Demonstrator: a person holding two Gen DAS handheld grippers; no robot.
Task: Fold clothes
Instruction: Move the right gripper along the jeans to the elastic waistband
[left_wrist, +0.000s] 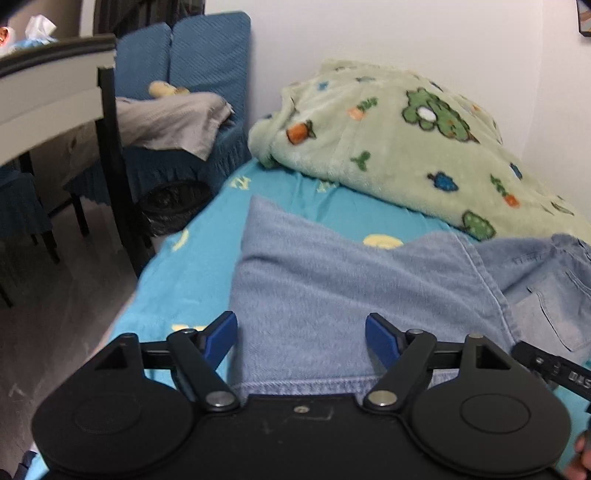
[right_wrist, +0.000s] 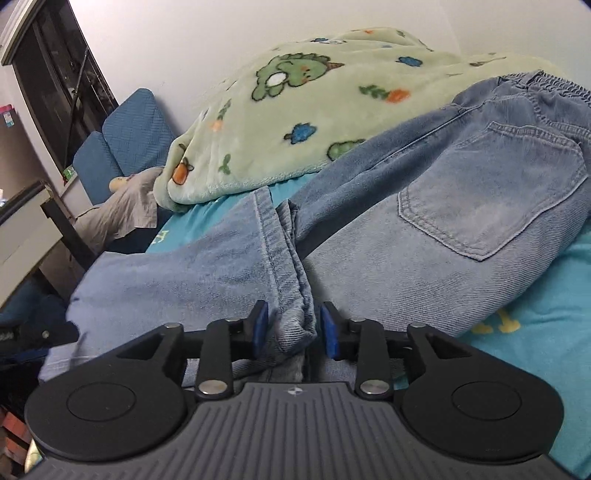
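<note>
Light blue jeans (left_wrist: 332, 288) lie on the turquoise bed sheet (left_wrist: 184, 273). In the right wrist view the jeans (right_wrist: 443, 206) show a back pocket and elastic waistband at the right, with a leg folded over toward the left. My left gripper (left_wrist: 301, 332) is open, its blue pads either side of the denim leg near its hem. My right gripper (right_wrist: 293, 328) is partly closed around a bunched hem fold (right_wrist: 295, 314); its jaws stand close on both sides of the fabric with small gaps showing.
A green fleece blanket (left_wrist: 406, 133) with cartoon prints is heaped at the bed's far side against the wall. A blue chair (left_wrist: 184, 74) with grey cloth and a dark-legged table (left_wrist: 55, 85) stand left of the bed. A black bin (left_wrist: 173, 206) sits on the floor.
</note>
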